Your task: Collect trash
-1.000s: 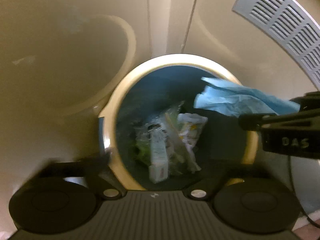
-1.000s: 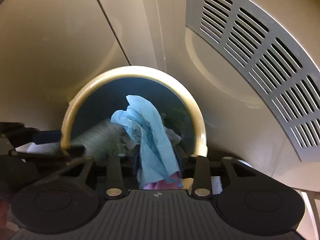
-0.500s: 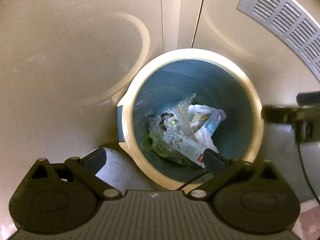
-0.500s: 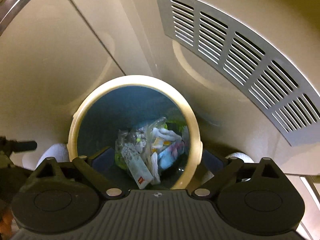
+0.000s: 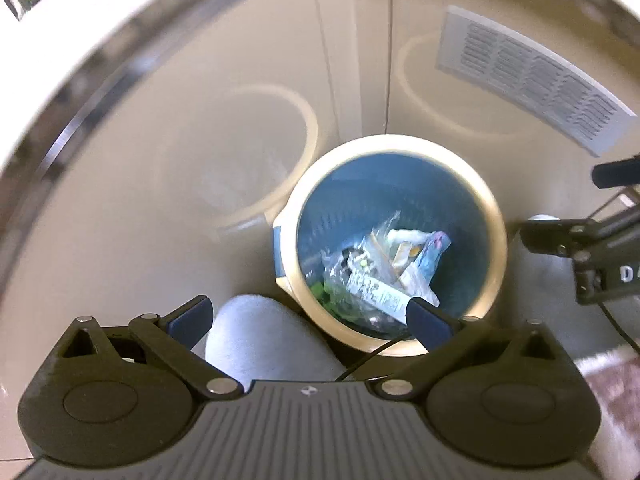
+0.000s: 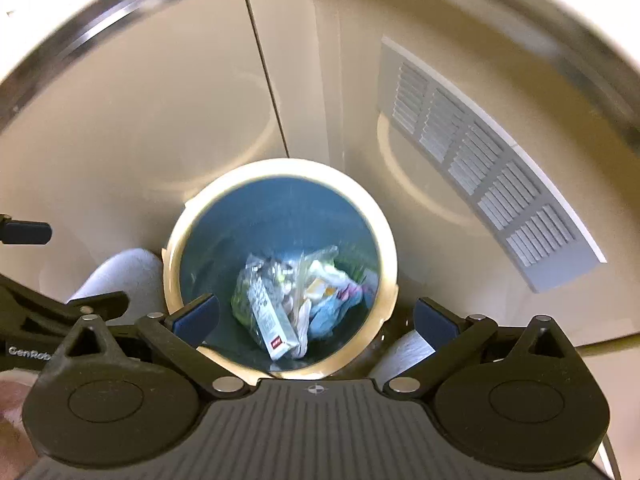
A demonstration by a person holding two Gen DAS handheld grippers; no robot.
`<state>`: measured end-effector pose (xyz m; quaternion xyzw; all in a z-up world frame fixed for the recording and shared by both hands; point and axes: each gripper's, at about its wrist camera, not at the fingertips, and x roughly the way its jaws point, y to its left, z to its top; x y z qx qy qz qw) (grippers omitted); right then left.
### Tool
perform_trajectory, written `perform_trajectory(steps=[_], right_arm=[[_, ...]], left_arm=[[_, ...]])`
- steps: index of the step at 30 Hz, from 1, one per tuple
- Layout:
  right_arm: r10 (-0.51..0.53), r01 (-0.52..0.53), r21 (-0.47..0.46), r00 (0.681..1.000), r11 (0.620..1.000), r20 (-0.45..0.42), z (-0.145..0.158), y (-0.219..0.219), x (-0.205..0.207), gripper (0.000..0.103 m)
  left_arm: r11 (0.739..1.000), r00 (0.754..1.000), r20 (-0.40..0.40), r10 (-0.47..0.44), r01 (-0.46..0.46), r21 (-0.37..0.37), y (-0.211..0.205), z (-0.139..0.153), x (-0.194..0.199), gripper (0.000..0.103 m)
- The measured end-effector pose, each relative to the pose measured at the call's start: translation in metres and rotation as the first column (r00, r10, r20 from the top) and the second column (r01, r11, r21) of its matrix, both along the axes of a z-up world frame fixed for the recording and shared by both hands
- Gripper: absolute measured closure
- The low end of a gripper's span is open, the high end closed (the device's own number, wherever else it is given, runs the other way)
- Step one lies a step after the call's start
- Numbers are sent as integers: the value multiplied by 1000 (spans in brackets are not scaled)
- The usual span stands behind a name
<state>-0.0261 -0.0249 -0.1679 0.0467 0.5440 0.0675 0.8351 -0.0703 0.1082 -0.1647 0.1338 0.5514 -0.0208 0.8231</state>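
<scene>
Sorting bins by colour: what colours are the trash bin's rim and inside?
The trash bin has a cream rim and blue inside, clearest in the right wrist view.

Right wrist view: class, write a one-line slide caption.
Open right gripper hovers empty above the blue bin holding discarded wrappers.

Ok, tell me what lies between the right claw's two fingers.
In the right wrist view, the open right claw frames the bin and its trash below; nothing is gripped.

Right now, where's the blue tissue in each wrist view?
Left wrist: blue tissue lies in the bin, on the right of the trash pile.
Right wrist: blue tissue lies in the bin, lower right of the pile.
Shared landmark: the white carton beside it.
</scene>
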Motion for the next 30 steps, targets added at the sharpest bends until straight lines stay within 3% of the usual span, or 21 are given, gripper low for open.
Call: perform_trajectory(steps=[5, 11, 16, 21, 26, 30], right_arm=[[14, -14, -12, 999, 1000, 34, 15, -6, -22, 0], [16, -15, -7, 996, 1000, 92, 32, -9, -42, 0], [6, -12, 44, 989, 999, 151, 56, -21, -52, 0], [-68, 51, 85, 975, 995, 213, 82, -35, -60, 0], [-149, 102, 150, 925, 983, 350, 111, -47, -73, 0], [-135, 41, 189, 843, 981, 521, 142, -55, -90, 0]], left_arm=[[1000, 995, 92, -29, 30, -1, -6, 27, -24, 0], [1000, 979, 203, 23, -26, 13, -8, 58, -40, 0], [1000, 971, 239, 5, -9, 15, -8, 78, -47, 0], [999, 956, 288, -47, 39, 32, -17, 93, -57, 0], [999, 935, 350, -52, 53, 7, -18, 113, -65, 0], [998, 902, 428, -57, 52, 23, -20, 140, -76, 0]])
